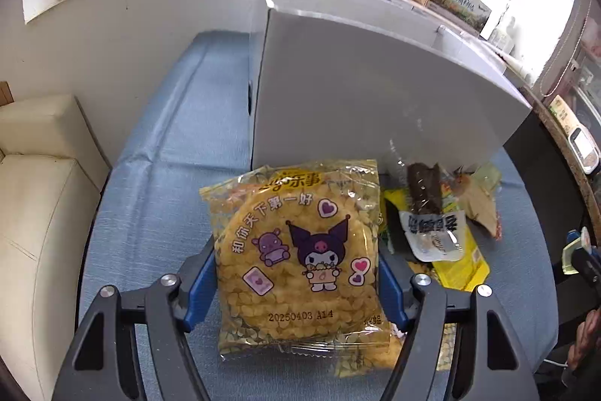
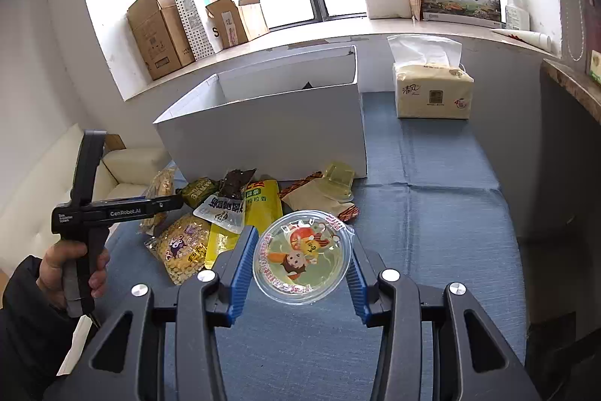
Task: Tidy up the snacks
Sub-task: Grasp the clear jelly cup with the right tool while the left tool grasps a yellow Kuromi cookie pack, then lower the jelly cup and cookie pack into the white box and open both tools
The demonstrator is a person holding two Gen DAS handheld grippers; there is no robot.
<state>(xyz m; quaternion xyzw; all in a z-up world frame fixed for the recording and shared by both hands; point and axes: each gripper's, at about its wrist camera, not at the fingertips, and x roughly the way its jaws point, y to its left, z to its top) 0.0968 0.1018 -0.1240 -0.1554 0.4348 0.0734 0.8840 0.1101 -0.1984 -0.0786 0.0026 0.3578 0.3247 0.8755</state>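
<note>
In the left wrist view my left gripper (image 1: 296, 273) is shut on a yellow cartoon-printed rice cracker pack (image 1: 300, 250), held just above the blue cloth. Behind it stands the white box (image 1: 357, 89). A snack pile (image 1: 435, 224) lies to its right. In the right wrist view my right gripper (image 2: 302, 262) is shut on a round clear jelly cup (image 2: 302, 256) with a cartoon lid. The white box (image 2: 270, 130) is open-topped behind the snack pile (image 2: 233, 209). The left gripper (image 2: 112, 209) shows at left, its held pack mostly hidden behind it.
A second yellow cracker pack (image 2: 184, 247) lies on the blue tablecloth (image 2: 432, 205). A tissue pack (image 2: 432, 89) stands right of the box. Cardboard boxes (image 2: 161, 32) line the windowsill. A cream sofa (image 1: 33, 194) is left of the table. A dark counter (image 2: 571, 81) edges the right.
</note>
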